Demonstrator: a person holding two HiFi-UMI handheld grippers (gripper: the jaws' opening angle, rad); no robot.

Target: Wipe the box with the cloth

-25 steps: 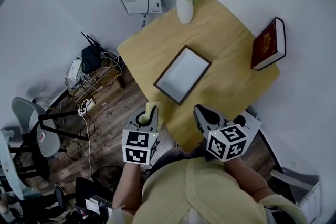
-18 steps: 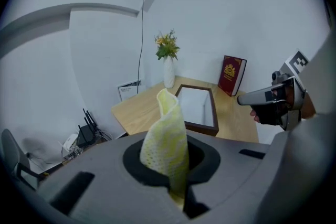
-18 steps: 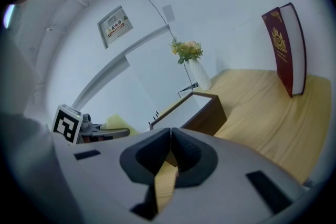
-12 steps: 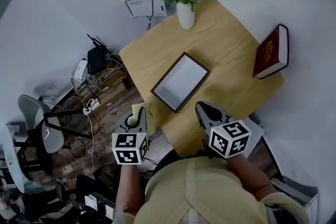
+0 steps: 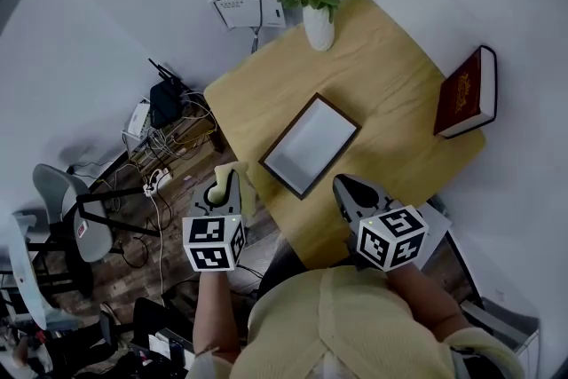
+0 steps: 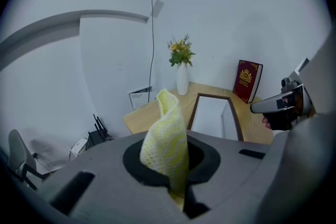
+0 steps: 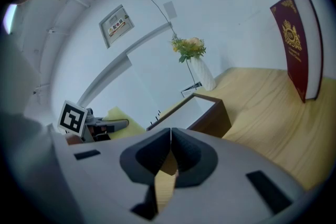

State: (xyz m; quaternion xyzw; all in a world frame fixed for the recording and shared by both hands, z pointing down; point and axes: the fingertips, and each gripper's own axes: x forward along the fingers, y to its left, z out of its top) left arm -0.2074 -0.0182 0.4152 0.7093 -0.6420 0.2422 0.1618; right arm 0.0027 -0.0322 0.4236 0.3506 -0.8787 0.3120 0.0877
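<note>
Tools first: the left tool [image 5: 223, 189] is clamped on the cloth [image 6: 165, 140], a yellow knit thing that pokes up out of the jaws in a loose fold. The right tool [image 7: 170, 145] has its jaws pressed together with nothing between them, you just see a sliver of wood through the gap lower down.

In the head view the left tool hangs off the near left side of the bench [image 5: 390, 89], out over the wood floor [image 5: 182, 182], so the cloth isn't on anything yet. The right tool sits over the bench's near corner.

The box [image 5: 311, 145] lies flat in the middle of the bench, open side up, with a dark brown frame and white inside. Neither tool is touching it. The right one is near its closest corner, the left one is off to the side and apart from it.

Further out, a white vase [image 5: 318, 27] with flowers stands at the far corner, and a red book [image 5: 463, 95] with a gold crest stands upright by the right edge. Down on the floor to the left there's a grey chair [image 5: 62, 209] and a tangle of cables by the wall
</note>
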